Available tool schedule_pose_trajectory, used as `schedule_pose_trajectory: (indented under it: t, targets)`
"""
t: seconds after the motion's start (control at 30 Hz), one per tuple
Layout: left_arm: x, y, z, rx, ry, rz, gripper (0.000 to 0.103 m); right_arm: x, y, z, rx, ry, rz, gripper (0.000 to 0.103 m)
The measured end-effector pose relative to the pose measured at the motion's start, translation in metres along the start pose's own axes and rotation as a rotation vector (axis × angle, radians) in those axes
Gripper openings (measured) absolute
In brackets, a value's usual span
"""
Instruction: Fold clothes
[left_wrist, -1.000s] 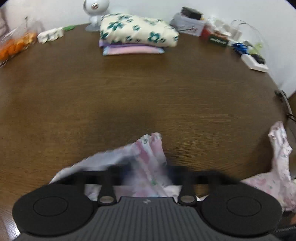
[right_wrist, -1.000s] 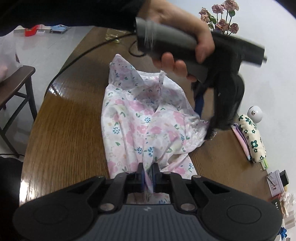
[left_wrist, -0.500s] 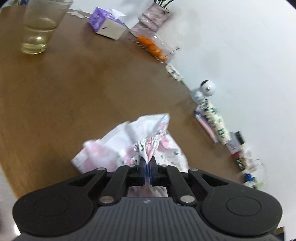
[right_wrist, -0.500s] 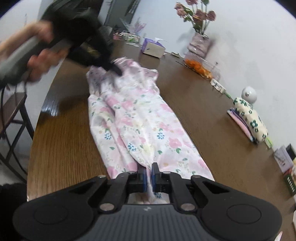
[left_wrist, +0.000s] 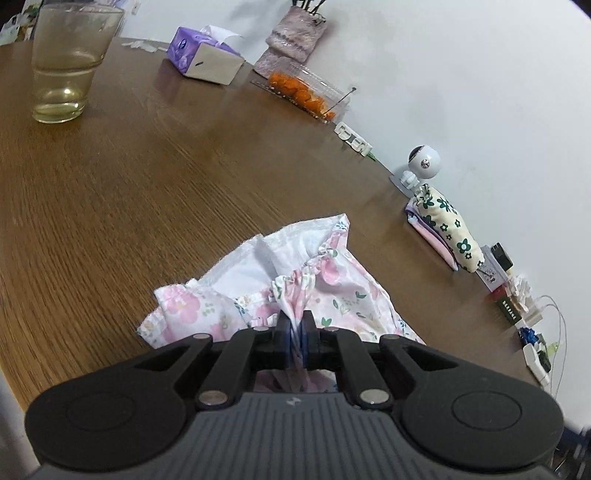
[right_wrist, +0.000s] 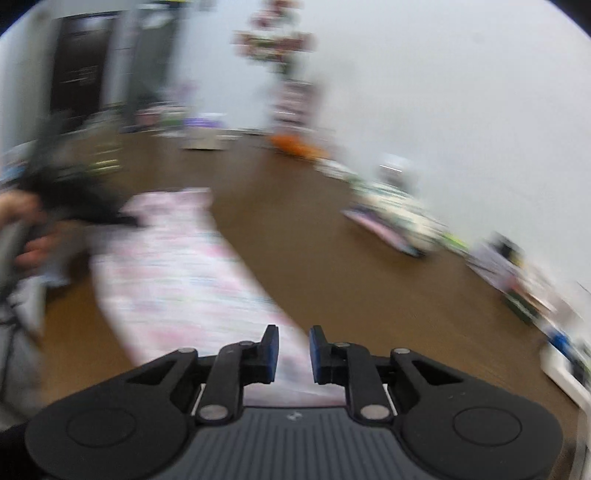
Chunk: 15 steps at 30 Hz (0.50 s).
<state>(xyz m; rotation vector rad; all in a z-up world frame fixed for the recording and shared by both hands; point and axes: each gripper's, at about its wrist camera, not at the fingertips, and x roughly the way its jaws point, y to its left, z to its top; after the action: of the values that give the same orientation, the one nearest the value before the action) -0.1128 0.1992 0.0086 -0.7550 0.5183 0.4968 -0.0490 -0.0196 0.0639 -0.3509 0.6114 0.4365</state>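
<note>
Garment (right_wrist: 184, 266), pink floral, laid out as a long strip on desk (left_wrist: 147, 177); long axis running from just ahead of right gripper (right_wrist: 292, 350) away toward left gripper (right_wrist: 74, 199), seen far-left in the blurred right view with a hand (right_wrist: 22, 229) on its handle. Near end of strip right at, maybe slightly under, right jaws; jaws apart, nothing between them. Far end bunched and gathered, elastic-looking hem pinched in left gripper (left_wrist: 295, 332); jaws together, clamped on a wad of cloth, white inner side showing just beyond. Each end of strip thus at one gripper: left one holding, right one free but closest to the loose end. Judgement: any fold along the long axis turns on bringing one end over toward the other; which end goes not settled here. Right view heavily motion-blurred, so exact edge of cloth under right jaws not clear. Farther out by wall: folded stack (left_wrist: 443, 236), glass (left_wrist: 66, 62), tissue box (left_wrist: 207, 55).
</note>
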Motion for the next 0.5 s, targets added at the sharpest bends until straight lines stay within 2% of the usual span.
schedule_pose_trajectory:
  t: [0.1, 0.23, 0.3, 0.43, 0.47, 0.5]
  targets:
    - [-0.001, 0.0, -0.002, -0.001, -0.007, 0.002, 0.007, 0.006, -0.053, -0.003, 0.235, 0.056, -0.036, 0.041]
    - [-0.003, -0.003, -0.006, 0.021, -0.02, 0.013, 0.007, 0.014, -0.124, -0.006, 0.548, 0.131, -0.085, 0.042]
    - [-0.004, -0.003, -0.006, 0.028, -0.022, 0.012, 0.007, 0.027, -0.121, -0.009, 0.594, 0.163, -0.023, 0.044]
    - [-0.004, -0.002, -0.005, 0.033, -0.014, 0.009, 0.007, 0.054, -0.11, -0.009, 0.601, 0.228, -0.042, 0.044]
    - [-0.003, -0.002, -0.004, 0.033, -0.012, 0.009, 0.007, 0.059, -0.106, -0.008, 0.593, 0.236, -0.051, 0.043]
    - [-0.003, -0.002, -0.004, 0.033, -0.011, 0.008, 0.007, 0.067, -0.1, -0.008, 0.552, 0.253, -0.078, 0.031]
